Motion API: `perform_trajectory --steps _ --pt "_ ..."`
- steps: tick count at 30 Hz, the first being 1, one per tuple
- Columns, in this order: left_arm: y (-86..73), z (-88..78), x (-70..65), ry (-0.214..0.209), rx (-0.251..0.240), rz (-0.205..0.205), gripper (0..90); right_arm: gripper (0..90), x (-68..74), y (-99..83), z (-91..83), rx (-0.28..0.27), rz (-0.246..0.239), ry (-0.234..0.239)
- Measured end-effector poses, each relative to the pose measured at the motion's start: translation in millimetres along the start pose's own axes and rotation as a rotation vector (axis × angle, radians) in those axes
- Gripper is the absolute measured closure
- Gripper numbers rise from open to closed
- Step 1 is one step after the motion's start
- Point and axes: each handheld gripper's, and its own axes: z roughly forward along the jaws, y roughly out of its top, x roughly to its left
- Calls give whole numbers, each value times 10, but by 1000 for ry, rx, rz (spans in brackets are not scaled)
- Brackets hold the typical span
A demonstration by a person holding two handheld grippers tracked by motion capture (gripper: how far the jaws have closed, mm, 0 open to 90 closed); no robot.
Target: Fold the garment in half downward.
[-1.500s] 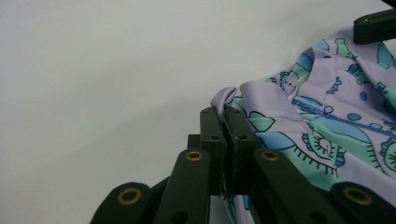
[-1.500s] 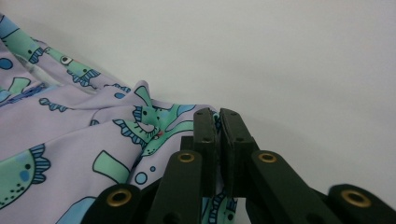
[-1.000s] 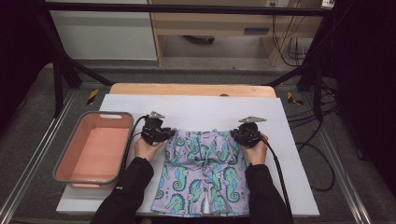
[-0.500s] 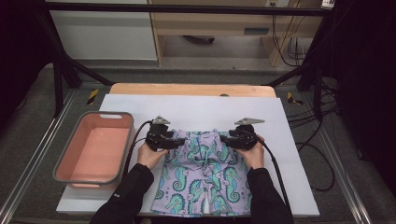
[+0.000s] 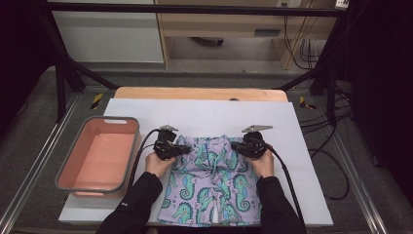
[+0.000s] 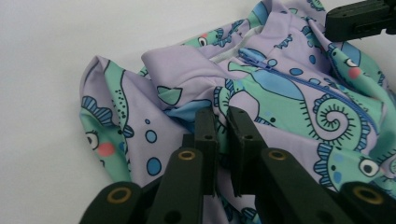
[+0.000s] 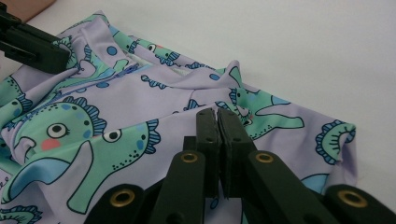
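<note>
Lilac shorts [image 5: 212, 183] printed with green seahorses lie flat on the white sheet, waistband away from the person. My left gripper [image 5: 182, 150] sits at the waistband's left corner. In the left gripper view its jaws have just been closing and pinch a raised fold of the shorts [image 6: 280, 93] at the left gripper's tips [image 6: 222, 114]. My right gripper [image 5: 236, 147] is at the waistband's right side. Its jaws have also just been closing, and the right gripper's tips [image 7: 217, 114] are shut on a ridge of the shorts [image 7: 116, 107]. The cloth bunches between the two grippers.
A pink tub with a grey rim [image 5: 65, 168] stands left of the shorts on the white sheet [image 5: 219, 112]. The wooden table edge [image 5: 195, 92] runs behind. Black cables [image 5: 336, 170] lie to the right, and dark frame posts stand at both sides.
Both grippers have shifted slightly inward and toward the person, down onto the waistband. The waistband now looks more gathered between them.
</note>
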Motion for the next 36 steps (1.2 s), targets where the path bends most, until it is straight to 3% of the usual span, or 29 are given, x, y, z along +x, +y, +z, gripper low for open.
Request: perform_trajectory --steps 5,10,14,23,30,36 --pt "7 -121 -94 -16 -37 50 837 890 62 25 -126 -27 -16 -7" --pt "-30 -287 -217 -57 -95 105 832 891 193 21 -313 -74 -47 -15" --pt "-69 -377 -296 -72 -104 139 828 891 280 -45 -440 -93 -57 -18" --pt "-234 -538 -543 -89 -98 227 839 892 485 -239 -729 -140 -72 -5" --pt "-428 -672 -704 -115 -90 290 839 892 645 -481 -886 -138 -94 20" --pt "-654 -703 -816 -128 -51 334 837 892 743 -663 -1011 -128 -104 38"
